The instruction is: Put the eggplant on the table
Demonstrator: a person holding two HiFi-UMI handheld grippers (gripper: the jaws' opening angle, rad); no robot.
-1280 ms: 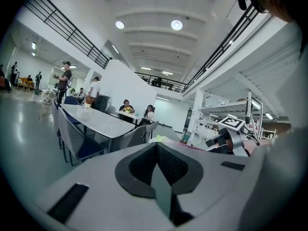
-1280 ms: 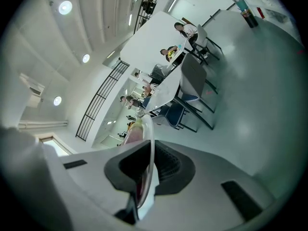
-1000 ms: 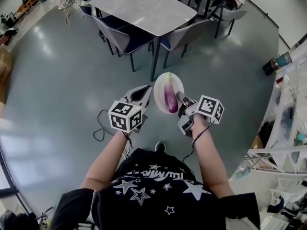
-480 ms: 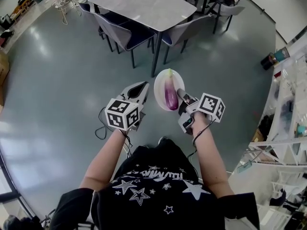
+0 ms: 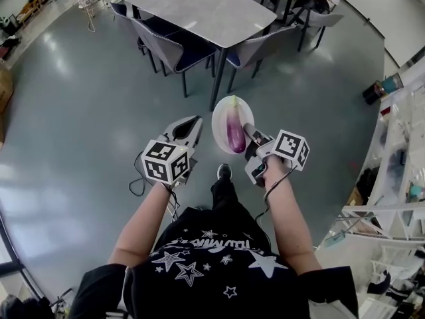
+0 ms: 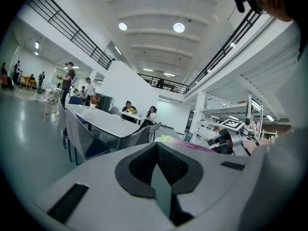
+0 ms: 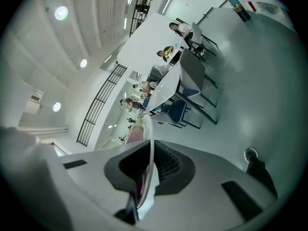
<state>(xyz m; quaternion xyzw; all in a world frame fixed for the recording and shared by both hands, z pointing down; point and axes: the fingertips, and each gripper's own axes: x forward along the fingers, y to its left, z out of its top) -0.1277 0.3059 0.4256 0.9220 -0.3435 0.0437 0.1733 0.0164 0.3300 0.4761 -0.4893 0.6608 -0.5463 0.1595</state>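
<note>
Eggplant [image 5: 235, 130] lies lengthwise on white plate [image 5: 220, 119], centre of head view, above the floor [image 5: 80, 111], well short of grey table [image 5: 199, 8] at top of frame. R gripper [image 5: 247, 130] clamped on plate's near-right rim; edge sits between its jaws in right gripper view. L gripper [image 5: 192, 122], just left of plate, not touching it; jaws together, nothing btwn them.

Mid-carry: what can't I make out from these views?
- Eggplant, right gripper view: mostly hidden by the edge-on plate.
- Table, head view: far end cut off by top edge.
- Eggplant, left gripper view: only a sliver above the left gripper body.
</note>
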